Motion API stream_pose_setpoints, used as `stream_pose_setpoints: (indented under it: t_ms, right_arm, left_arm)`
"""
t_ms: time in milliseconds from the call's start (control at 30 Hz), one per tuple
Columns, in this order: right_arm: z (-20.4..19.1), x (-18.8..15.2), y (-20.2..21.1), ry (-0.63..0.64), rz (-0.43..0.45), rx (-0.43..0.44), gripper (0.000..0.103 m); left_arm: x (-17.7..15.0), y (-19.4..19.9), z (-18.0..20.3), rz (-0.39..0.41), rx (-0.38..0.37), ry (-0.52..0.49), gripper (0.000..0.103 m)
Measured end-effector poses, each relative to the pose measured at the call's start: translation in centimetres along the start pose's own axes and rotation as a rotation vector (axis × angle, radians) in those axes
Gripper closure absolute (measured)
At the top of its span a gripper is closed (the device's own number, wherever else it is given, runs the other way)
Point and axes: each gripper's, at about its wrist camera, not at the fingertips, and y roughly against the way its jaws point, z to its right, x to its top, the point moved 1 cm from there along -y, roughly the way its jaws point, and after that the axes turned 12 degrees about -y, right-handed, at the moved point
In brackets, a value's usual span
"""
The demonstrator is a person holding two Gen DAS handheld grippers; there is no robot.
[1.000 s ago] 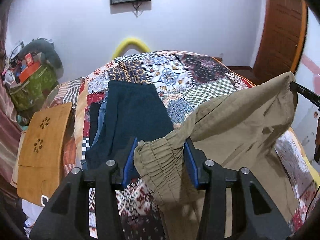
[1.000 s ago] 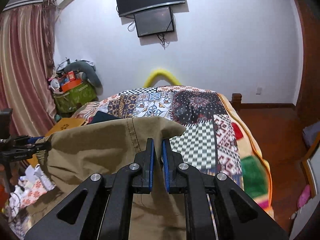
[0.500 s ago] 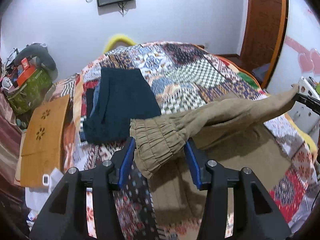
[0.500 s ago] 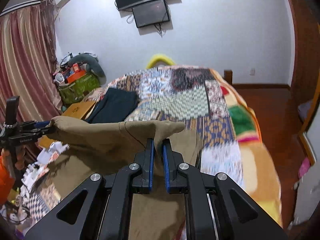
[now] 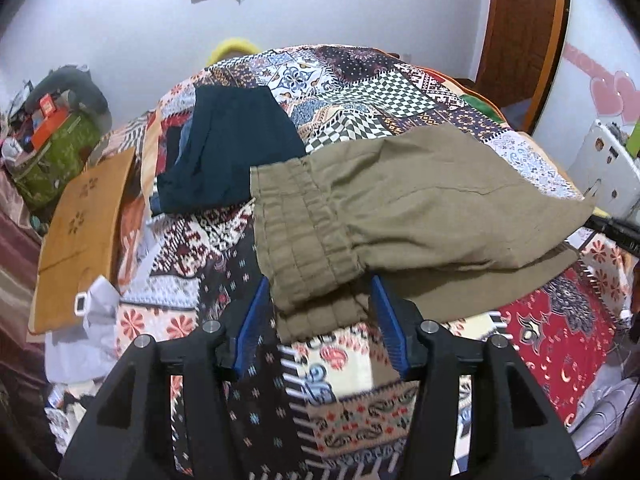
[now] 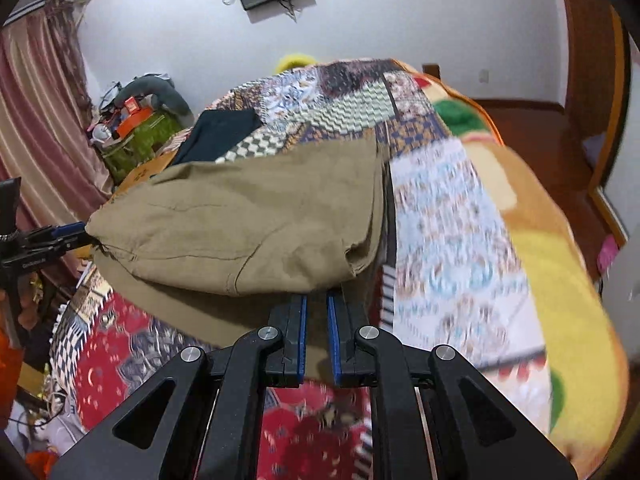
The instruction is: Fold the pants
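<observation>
**Left wrist view: khaki pants, carried mid-fold over the bed**

Item 1. Left gripper (image 5: 320, 300). Jaws set wide, with the bunched elastic waistband clamped between the blue pads. The wide gap suits the thick gathered cloth. The right wrist view shows the fabric drawn to a point at this gripper, which reads as a firm hold.

Item 2. Right gripper (image 6: 316, 304). Jaws nearly together, pinching a thin edge of cloth at the far end of the same layer. Only a sliver of gap shows between the pads.

Item 3. Khaki pants (image 5: 420, 208). The upper layer is stretched between the two grippers and held above a lower layer that lies flat on the bed. Holding both ends level probably keeps the layer taut, so it can come down square on the one beneath. The fold looks part done, with the top layer not yet laid.

Item 4. Patchwork bedspread (image 5: 360, 88). This is the working surface. Open bedspread lies beyond the pants toward the headboard wall, and some more lies nearer the grippers.

Item 5. Dark folded garments (image 5: 232, 152). They are stacked just beside the waistband end, with their near corner close to it. This is the tightest margin, and a drift that way would risk overlap.

Item 6. Wooden board (image 5: 80, 232). It sits at the bed's left edge, apart from the pants.

Item 7. Bed's right edge (image 6: 560, 280). The spread falls away to bare floor there, with a clear strip of spread between that edge and the cloth.

Item 8. Curtain (image 6: 32, 120) and door (image 5: 524, 32). Both are room limits, well apart from the work.
</observation>
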Motion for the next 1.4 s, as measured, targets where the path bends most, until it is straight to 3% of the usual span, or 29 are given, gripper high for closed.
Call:
stream_pose_setpoints:
  t_ms: [267,367,400,467,533,633,733,867,1100,1233,1400]
  right_arm:
    - [0.5,-1.8,1.9,-0.019,0.012,-0.037,0.094]
    - [-0.4,-1.7,3.0,0.014,0.041,-0.043,0.094]
    - [-0.8,-1.5,3.3,0.031,0.050,-0.043,0.092]
    - [-1.9,-1.2,3.6,0.061,0.065,-0.034,0.085]
    - [-2.8,-0.9,3.6,0.080,0.076,-0.024,0.063]
    - [-4.5,-0.5,3.2,0.133,0.098,-0.029,0.042]
    - [-6.2,-0.5,2.4,0.194,0.088,-0.021,0.041]
    - [-7.7,-0.7,0.8,0.239,0.052,0.009,0.041]
    - [-9.5,-1.7,-2.4,0.279,-0.036,0.049,0.041]
    - [-10.5,-2.3,-4.2,0.294,-0.094,0.064,0.041]
    - [-11.7,-2.4,-5.5,0.349,-0.096,0.059,0.041]
  left_arm:
    - [-0.6,2.4,-0.3,0.030,0.035,0.026,0.042]
    - [0.1,3.6,-0.2,0.063,0.073,0.003,0.027]
    - [0.4,3.8,-0.1,0.071,0.080,-0.005,0.017]
    - [1.0,4.0,0.3,0.088,0.090,-0.026,0.006]
    - [1.6,3.7,0.9,0.085,0.090,-0.055,0.005]
    - [2.3,2.6,2.3,0.059,0.082,-0.120,0.005]
    - [2.6,1.3,4.4,0.036,0.095,-0.216,0.005]
    - [2.7,-0.8,6.1,-0.009,0.055,-0.281,0.005]
    - [3.4,-3.5,8.6,-0.043,0.076,-0.409,0.005]
    - [4.5,-4.0,9.2,-0.042,0.053,-0.441,0.005]
    - [6.4,-3.5,9.0,-0.013,0.000,-0.405,0.010]
